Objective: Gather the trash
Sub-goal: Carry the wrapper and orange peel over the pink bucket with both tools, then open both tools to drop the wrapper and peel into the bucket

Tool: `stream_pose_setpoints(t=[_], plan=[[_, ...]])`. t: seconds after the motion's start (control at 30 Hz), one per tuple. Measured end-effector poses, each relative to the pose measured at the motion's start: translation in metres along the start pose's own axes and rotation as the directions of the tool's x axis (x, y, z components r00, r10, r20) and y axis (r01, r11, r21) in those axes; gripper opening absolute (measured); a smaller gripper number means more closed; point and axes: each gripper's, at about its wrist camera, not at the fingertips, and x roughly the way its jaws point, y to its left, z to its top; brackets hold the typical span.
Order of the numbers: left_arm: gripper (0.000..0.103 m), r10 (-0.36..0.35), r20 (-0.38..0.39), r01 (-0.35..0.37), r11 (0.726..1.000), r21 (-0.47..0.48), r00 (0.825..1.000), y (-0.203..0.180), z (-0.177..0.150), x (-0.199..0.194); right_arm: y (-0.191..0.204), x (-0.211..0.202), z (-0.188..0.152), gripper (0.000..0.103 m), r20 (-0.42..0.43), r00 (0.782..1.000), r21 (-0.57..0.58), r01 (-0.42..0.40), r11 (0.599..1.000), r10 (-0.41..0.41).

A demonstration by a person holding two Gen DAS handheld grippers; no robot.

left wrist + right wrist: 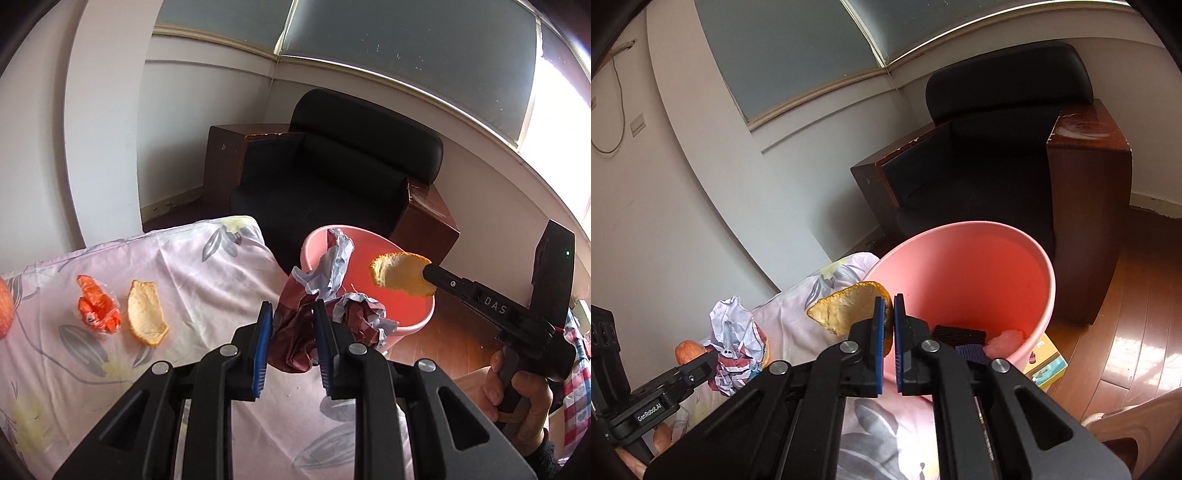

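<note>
Both loads are held over or near the round pink plastic trash bin (990,266), clearly so they can drop straight in. Left hand-held gripper (291,334) is clenched on a crumpled maroon-and-white paper wrapper (325,295), blue pads squeezing the lower bunched part so the loose crinkled top sticks up toward 12 o'clock, overlapping the bin's near rim in the left wrist view. Right hand-held gripper (889,332) is pinched fully closed on a curved orange citrus peel with pale pith (846,306), gripped at one end so most of the peel hangs out at 9 o'clock of the jaws; in the left wrist view it floats over the bin mouth. Thin edge grip makes sense, since a peel is stiff and light. The bin sits on the wooden floor off the edge of the bed, and already holds a dark ridged block (958,334) and a pinkish lump (1006,338) at the bottom. Still lying on the floral pink bedsheet (184,266), at 9 o'clock from the left jaws: a second pale citrus peel (146,314) and just beside it a crumpled orange plastic wrapper (98,310), apart from each other. A reddish round fruit (5,314) sits at the far 9 o'clock frame edge, probably not trash. Black armchair (332,177) stands behind the bin at 12 o'clock. Judgement: both pieces look about ready to release, two bits left to fetch. Risk: the wrapper is bulky and may catch the rim
</note>
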Motion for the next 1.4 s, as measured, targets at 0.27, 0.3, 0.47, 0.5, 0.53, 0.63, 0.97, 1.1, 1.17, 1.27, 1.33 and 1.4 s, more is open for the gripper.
stream_pose_setpoints(t=[0.27, 0.3, 0.47, 0.5, 0.53, 0.63, 0.97, 1.1, 1.17, 1.27, 1.33, 1.4], plan=[[0.021, -0.016, -0.019, 0.017, 0.998, 0.068, 1.000, -0.038, 0.015, 0.039, -0.023, 0.011, 0.009, 0.005, 0.015, 0.998, 0.001, 0.062, 0.998, -0.062], [0.021, -0.016, -0.021, 0.017, 0.997, 0.075, 1.000, -0.041, 0.016, 0.043, -0.025, 0.013, 0.011, 0.005, 0.017, 0.997, 0.000, 0.071, 0.998, -0.071], [0.022, -0.004, -0.043, 0.008, 0.995, 0.103, 0.999, -0.055, 0.021, 0.070, -0.037, 0.022, 0.014, 0.005, 0.016, 0.994, -0.002, 0.109, 0.994, -0.109], [0.021, 0.000, -0.047, 0.005, 0.994, 0.108, 0.999, -0.057, 0.022, 0.075, -0.039, 0.025, 0.015, 0.005, 0.013, 0.993, -0.001, 0.114, 0.994, -0.114], [0.021, 0.003, -0.053, 0.003, 0.994, 0.113, 0.999, -0.059, 0.022, 0.080, -0.041, 0.026, 0.015, 0.005, 0.011, 0.993, -0.001, 0.118, 0.993, -0.118], [0.022, 0.012, -0.068, -0.004, 0.993, 0.122, 0.998, -0.063, 0.024, 0.095, -0.046, 0.032, 0.015, 0.005, 0.007, 0.991, -0.006, 0.136, 0.991, -0.136], [0.022, 0.026, -0.115, -0.009, 0.990, 0.139, 0.993, -0.071, 0.023, 0.131, -0.056, 0.045, 0.018, 0.005, -0.011, 0.986, -0.016, 0.168, 0.986, -0.169], [0.023, 0.027, -0.117, -0.009, 0.989, 0.150, 0.993, -0.075, 0.024, 0.138, -0.054, 0.047, 0.017, 0.005, -0.015, 0.985, -0.028, 0.172, 0.985, -0.173], [0.024, 0.026, -0.116, -0.009, 0.989, 0.149, 0.993, -0.075, 0.025, 0.140, -0.053, 0.049, 0.019, 0.005, -0.014, 0.985, -0.032, 0.170, 0.985, -0.170], [0.026, 0.032, -0.113, -0.015, 0.989, 0.149, 0.993, -0.075, 0.027, 0.143, -0.052, 0.051, 0.020, 0.005, -0.020, 0.985, -0.035, 0.173, 0.984, -0.174], [0.028, 0.035, -0.109, -0.019, 0.989, 0.143, 0.993, -0.074, 0.028, 0.143, -0.053, 0.052, 0.020, 0.005, -0.025, 0.984, -0.027, 0.175, 0.984, -0.176], [0.033, 0.038, -0.110, -0.023, 0.990, 0.140, 0.993, -0.073, 0.028, 0.142, -0.054, 0.052, 0.020, 0.006, -0.025, 0.984, -0.017, 0.176, 0.984, -0.176]])
